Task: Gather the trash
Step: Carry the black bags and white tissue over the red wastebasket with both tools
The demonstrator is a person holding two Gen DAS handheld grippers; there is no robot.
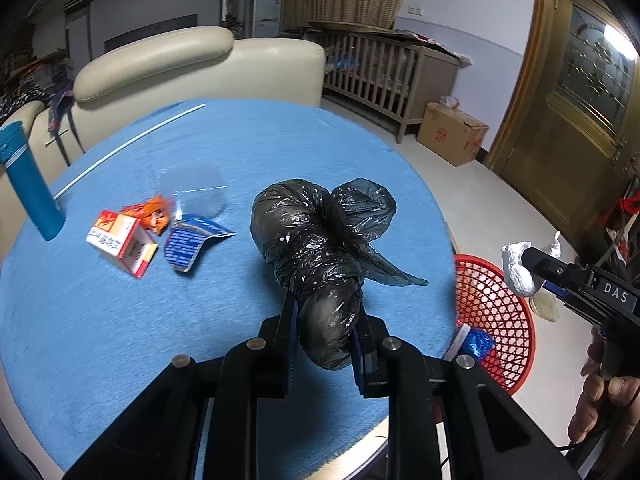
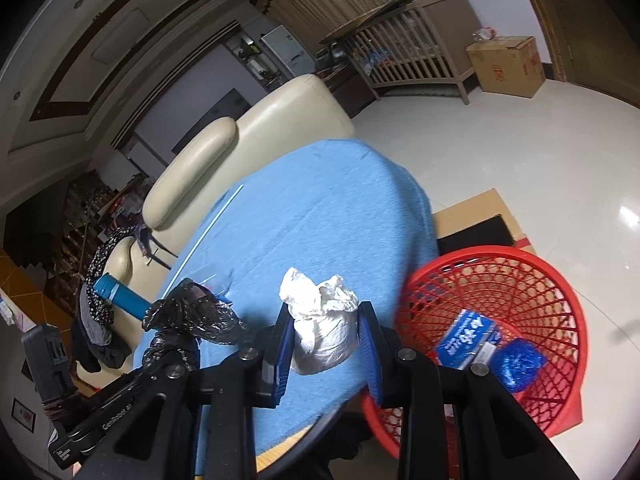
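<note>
My left gripper [image 1: 326, 316] is shut on a tied black plastic bag [image 1: 320, 240] and holds it over the blue table [image 1: 280, 148]. My right gripper [image 2: 325, 314] is shut on a crumpled white paper wad [image 2: 320, 328], near the table's right edge beside a red mesh basket [image 2: 560, 308]. In the left wrist view the wad [image 1: 518, 266] hangs above the basket [image 1: 496, 304]. The basket holds a blue-white packet [image 2: 466, 338] and a blue crumpled wrapper [image 2: 518, 364]. On the table lie a red-white small box [image 1: 122, 246], an orange wrapper [image 1: 154, 214], a blue packet [image 1: 188, 242] and clear plastic [image 1: 192, 190].
A teal bottle [image 1: 30, 184] stands at the table's left edge. A thin white stick [image 1: 128, 146] lies across the far side. A cream sofa [image 1: 192, 68] is behind the table. A cardboard box [image 1: 452, 134] and a wooden crib [image 1: 384, 76] stand on the floor beyond.
</note>
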